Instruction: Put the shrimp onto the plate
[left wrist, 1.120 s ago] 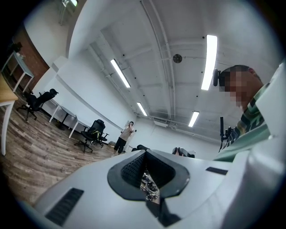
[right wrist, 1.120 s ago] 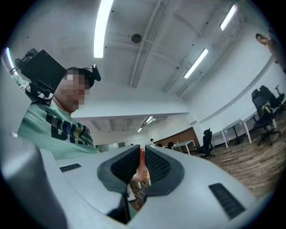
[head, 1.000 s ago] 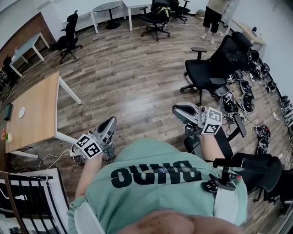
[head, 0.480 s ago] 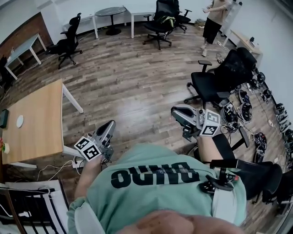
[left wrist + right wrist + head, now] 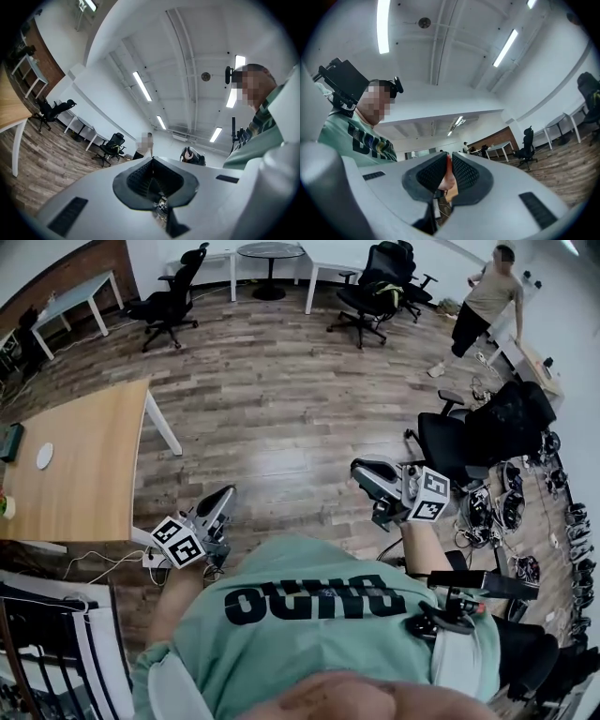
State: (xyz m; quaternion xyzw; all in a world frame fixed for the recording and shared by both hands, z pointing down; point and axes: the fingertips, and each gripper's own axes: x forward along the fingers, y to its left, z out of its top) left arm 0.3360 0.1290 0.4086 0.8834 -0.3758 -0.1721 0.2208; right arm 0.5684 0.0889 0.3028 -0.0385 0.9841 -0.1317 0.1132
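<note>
Clamping shrimp (image 5: 447, 181) in right tool (image 5: 449, 159), left tool (image 5: 153, 159) pressed together, wood floor (image 5: 281, 409) wide beyond table edge (image 5: 137, 460).

Left gripper (image 5: 227, 491): held low at front left, pointing forward, about level; jaws together, nothing between them
Right gripper (image 5: 360, 469): held at front right, pointing forward, about level; jaws pinched on a shrimp (image 5: 448, 179)
Left forearm (image 5: 176, 601): reaches forward from the chest
Right forearm (image 5: 422, 549): reaches forward, elbow bent
</note>
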